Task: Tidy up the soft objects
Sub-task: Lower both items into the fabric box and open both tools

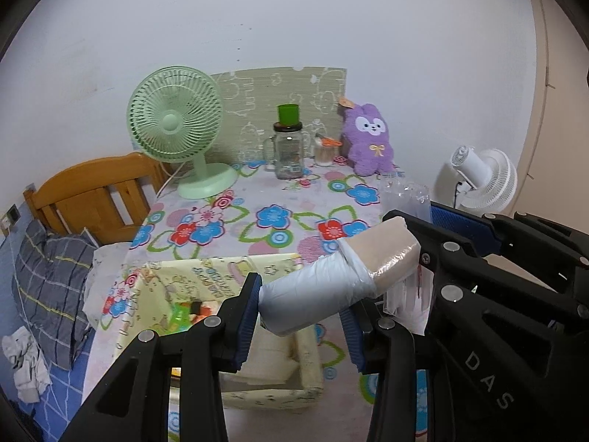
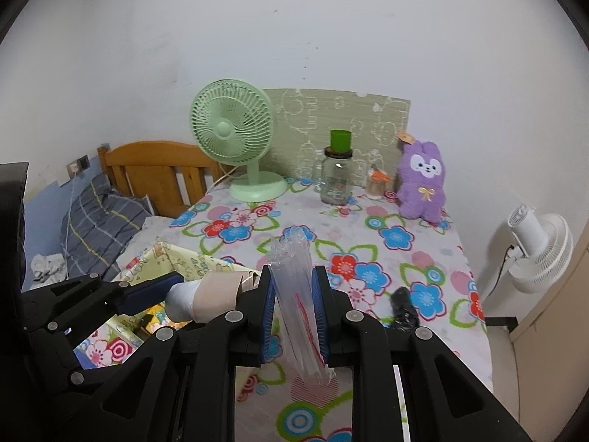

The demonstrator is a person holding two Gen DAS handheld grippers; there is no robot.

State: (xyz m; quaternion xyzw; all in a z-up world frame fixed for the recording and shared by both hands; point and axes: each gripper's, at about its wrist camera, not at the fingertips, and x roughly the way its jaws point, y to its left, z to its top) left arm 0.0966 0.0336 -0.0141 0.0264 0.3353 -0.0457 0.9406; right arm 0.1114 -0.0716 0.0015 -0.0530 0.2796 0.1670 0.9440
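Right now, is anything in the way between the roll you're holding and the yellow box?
Nothing visible is. The left hand-held gripper holds the wrapped roll just above the yellow fabric box, whose top is open, with only toys showing inside.

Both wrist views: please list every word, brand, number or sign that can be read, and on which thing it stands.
"DAS": raised letters on the black body of the right gripper, seen in the left wrist view.
Fabric box: printed letters along the rim, too blurred to read.
Glass jar: a label, too small to read.
Plush toy: a hang tag, not readable.
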